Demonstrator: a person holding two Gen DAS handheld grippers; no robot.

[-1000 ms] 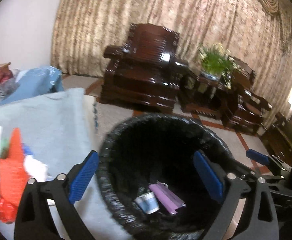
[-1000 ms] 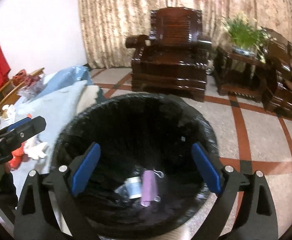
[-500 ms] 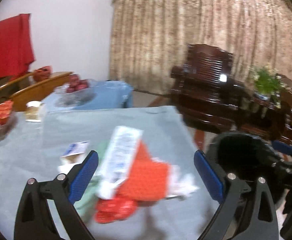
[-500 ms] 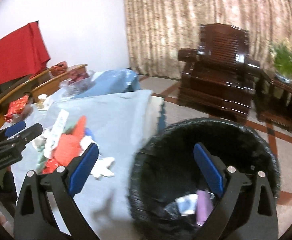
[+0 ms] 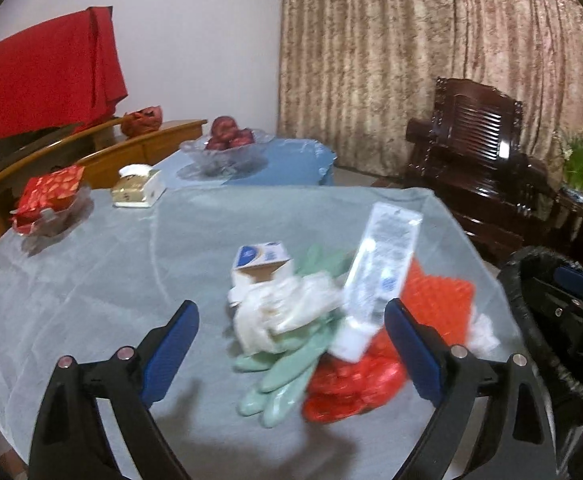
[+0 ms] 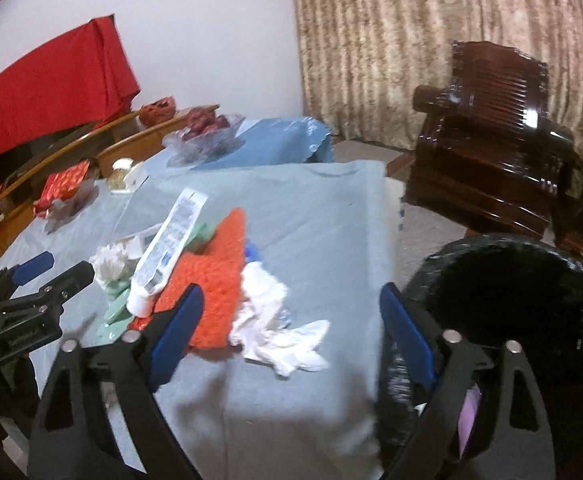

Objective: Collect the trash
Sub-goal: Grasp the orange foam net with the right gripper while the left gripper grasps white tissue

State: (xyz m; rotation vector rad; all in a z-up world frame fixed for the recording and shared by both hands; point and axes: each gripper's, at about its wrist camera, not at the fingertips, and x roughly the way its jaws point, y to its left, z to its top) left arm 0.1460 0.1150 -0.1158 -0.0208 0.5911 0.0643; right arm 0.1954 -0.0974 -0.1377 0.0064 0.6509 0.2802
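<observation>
A pile of trash lies on the grey-blue tablecloth (image 5: 91, 280): a white tube (image 5: 379, 276), red-orange wrappers (image 5: 439, 300), green gloves (image 5: 287, 364), white crumpled tissue (image 5: 283, 312) and a small carton (image 5: 261, 260). My left gripper (image 5: 291, 356) is open and empty just before the pile. My right gripper (image 6: 291, 332) is open and empty over crumpled white tissue (image 6: 275, 332) beside the orange wrapper (image 6: 211, 280) and tube (image 6: 167, 248). The black-lined trash bin (image 6: 511, 280) stands at the table's right edge; it also shows in the left wrist view (image 5: 531, 276).
At the table's far side are a red box on a dish (image 5: 49, 196), a tissue box (image 5: 135, 190) and a glass fruit bowl (image 5: 227, 144). Dark wooden armchairs (image 6: 491, 140) stand on the floor behind the bin. A wooden bench with red cloth (image 5: 43, 80) is at left.
Both grippers swung left from above the bin to face the trash pile on the table. Both stayed open and empty.
</observation>
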